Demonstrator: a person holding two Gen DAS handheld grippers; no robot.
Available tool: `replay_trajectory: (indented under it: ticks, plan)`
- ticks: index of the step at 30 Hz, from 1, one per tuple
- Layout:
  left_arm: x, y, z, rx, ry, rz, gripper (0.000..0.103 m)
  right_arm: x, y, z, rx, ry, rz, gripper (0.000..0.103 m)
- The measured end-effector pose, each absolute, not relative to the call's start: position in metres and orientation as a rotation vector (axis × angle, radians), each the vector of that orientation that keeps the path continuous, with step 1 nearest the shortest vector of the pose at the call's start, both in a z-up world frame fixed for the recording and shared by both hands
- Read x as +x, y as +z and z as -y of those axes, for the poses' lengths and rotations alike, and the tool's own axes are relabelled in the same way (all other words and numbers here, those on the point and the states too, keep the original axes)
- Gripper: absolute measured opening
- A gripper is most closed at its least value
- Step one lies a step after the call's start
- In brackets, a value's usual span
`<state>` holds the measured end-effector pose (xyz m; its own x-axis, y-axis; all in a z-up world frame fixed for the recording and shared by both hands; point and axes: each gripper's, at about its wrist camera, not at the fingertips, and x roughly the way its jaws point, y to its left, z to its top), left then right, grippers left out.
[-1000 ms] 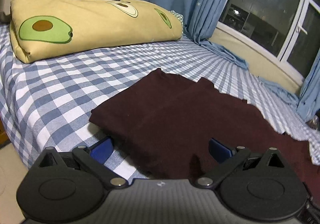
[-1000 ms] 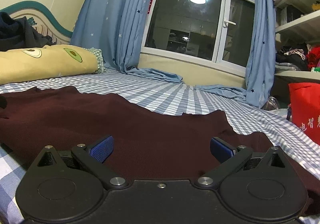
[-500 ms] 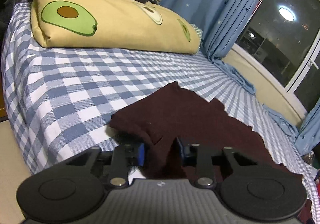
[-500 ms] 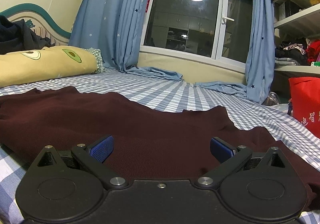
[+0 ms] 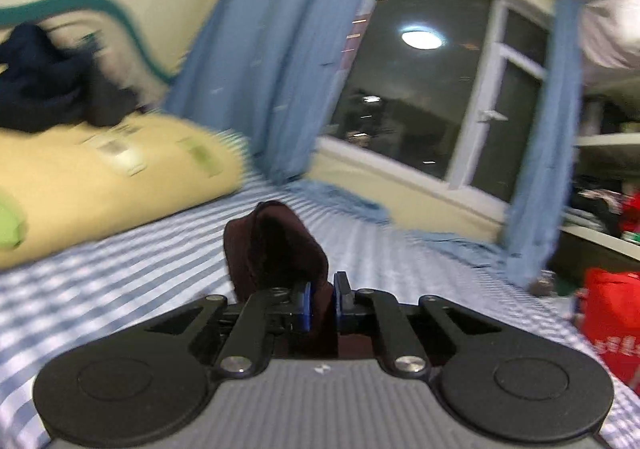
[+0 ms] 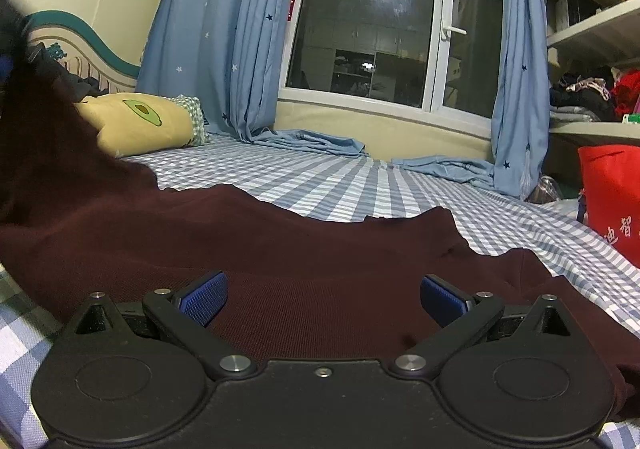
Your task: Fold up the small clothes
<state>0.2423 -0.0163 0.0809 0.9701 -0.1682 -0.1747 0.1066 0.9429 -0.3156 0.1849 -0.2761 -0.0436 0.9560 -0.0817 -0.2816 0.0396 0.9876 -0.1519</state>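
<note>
In the left wrist view, our left gripper (image 5: 321, 300) has its blue fingers (image 5: 305, 305) pinching a fold of the maroon garment (image 5: 276, 249) — the cloth bunches up in a rounded hump at the centre of the frame, just above the fingers, raised off the checked bedsheet (image 5: 120, 273). This view is blurred. A yellow pillow (image 5: 100, 177) fills the middle left, with dark clothes (image 5: 44, 89) heaped on it in the upper left.

In the right wrist view, our right gripper (image 6: 323, 295) has its fingers (image 6: 204, 297) spread wide at the lower centre, low over the maroon garment, which lies across the bed through the lower half of the frame; whether they touch the cloth we cannot tell. At the left edge the cloth rises steeply — lifted toward the upper left corner. A red bag (image 6: 612, 201) stands at the right edge, blue curtains (image 6: 224, 41) hang beside the window (image 6: 368, 21) at the top
</note>
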Motion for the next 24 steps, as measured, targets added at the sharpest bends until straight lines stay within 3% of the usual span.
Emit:
replay_trajectory:
  ticks: [6,14,24]
  plan:
    - [0.244,0.123,0.093,-0.206,-0.322,-0.119,0.009,0.175,-0.038,0.287,-0.175,-0.042,-0.283,0.102]
    - [0.243,0.136,0.19,-0.135,-0.496,-0.125,0.008,0.145,-0.036,0.317,-0.198,-0.045,-0.274,0.102]
    - [0.257,0.066,0.274,-0.022,-0.698,-0.397,0.008,0.102,-0.056,0.351,-0.318,-0.133,-0.324,0.103]
